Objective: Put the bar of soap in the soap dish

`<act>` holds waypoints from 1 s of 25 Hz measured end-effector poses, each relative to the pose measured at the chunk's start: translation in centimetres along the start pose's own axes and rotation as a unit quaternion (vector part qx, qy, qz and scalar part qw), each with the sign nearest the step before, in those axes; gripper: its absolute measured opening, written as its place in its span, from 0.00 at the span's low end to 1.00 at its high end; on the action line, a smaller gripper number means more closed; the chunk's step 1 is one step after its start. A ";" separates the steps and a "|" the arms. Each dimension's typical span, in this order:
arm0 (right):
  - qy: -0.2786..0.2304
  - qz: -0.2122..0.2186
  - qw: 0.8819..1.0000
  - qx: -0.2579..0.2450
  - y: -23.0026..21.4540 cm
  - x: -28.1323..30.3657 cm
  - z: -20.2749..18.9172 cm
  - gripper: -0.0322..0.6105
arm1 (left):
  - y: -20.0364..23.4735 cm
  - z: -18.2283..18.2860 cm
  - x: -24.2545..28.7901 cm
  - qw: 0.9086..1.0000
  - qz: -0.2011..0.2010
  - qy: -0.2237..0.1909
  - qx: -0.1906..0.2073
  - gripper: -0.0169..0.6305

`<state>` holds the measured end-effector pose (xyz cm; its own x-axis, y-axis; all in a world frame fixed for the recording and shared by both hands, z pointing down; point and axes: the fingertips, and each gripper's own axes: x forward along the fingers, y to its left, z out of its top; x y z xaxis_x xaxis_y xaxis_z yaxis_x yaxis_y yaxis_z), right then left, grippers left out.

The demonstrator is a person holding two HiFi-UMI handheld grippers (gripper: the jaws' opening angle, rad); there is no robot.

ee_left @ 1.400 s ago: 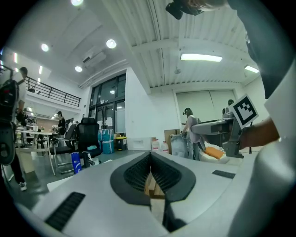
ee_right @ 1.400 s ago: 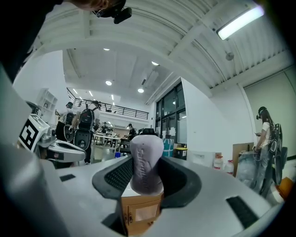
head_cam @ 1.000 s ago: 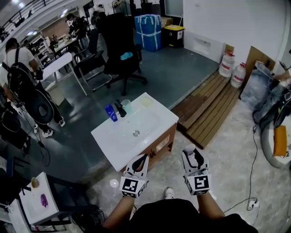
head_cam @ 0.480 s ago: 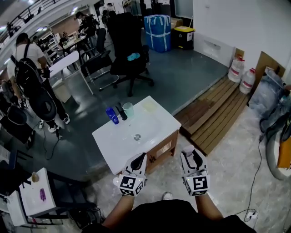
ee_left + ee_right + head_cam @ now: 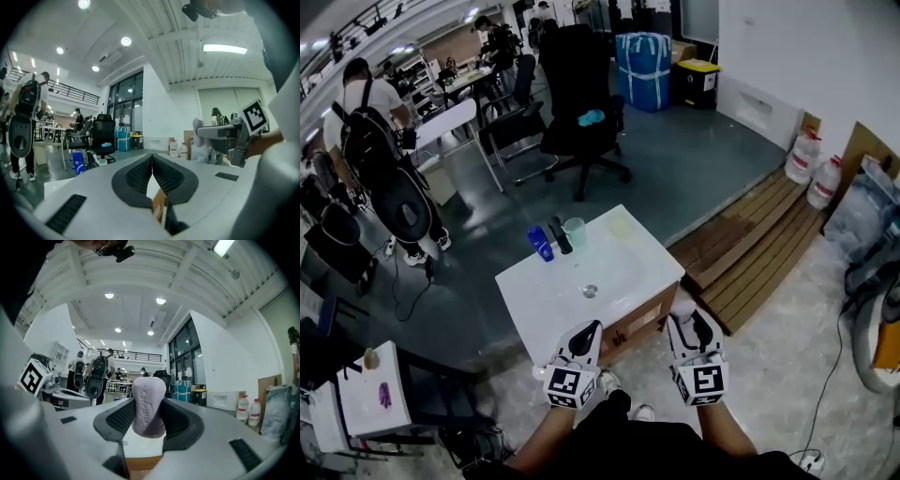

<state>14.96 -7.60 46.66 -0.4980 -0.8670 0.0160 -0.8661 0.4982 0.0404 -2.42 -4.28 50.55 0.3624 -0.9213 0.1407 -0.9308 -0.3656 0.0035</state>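
Right tool (image 5: 149, 422) clamps the lilac soap bar (image 5: 148, 401) across its broad faces; likely hard, light, slippery. Left tool (image 5: 152, 163) jaws together, empty.

head view: high, steeply down, counter (image 5: 539, 305) mid-frame
gripper views: low, level, close along own jaws
shared: counter, black chair (image 5: 581, 80)

Bar of soap (image 5: 149, 404): lower end hidden between the right gripper (image 5: 685, 316) jaws. Pale yellow patch (image 5: 622, 225) on vanity (image 5: 534, 300) corner: too small to identify. Forearms (image 5: 546, 439): cut off by head view's bottom edge.
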 end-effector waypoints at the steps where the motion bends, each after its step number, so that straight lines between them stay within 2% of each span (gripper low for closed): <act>1: 0.000 0.003 1.000 -0.001 0.2 0.9 -0.1 0.35 | 0.6 -0.2 0.4 1.000 0.002 0.001 0.000 0.06; 14: 0.020 0.047 0.998 -0.028 1.0 12.9 -0.7 0.35 | 9.0 0.0 6.2 0.999 0.033 0.009 0.001 0.06; 22: 0.035 0.078 0.996 -0.034 3.8 19.6 -0.9 0.35 | 16.8 -0.5 6.7 0.996 0.087 0.004 -0.002 0.06; 25: 0.043 0.080 0.995 -0.033 4.2 21.5 -1.1 0.34 | 18.6 -0.1 7.0 0.996 0.093 -0.001 -0.005 0.06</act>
<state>0.63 -24.14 48.23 -0.6208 -0.7758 0.1129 -0.7704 0.6303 0.0960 -17.21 -17.47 51.65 0.1831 -0.9733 0.1383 -0.9824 -0.1866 -0.0125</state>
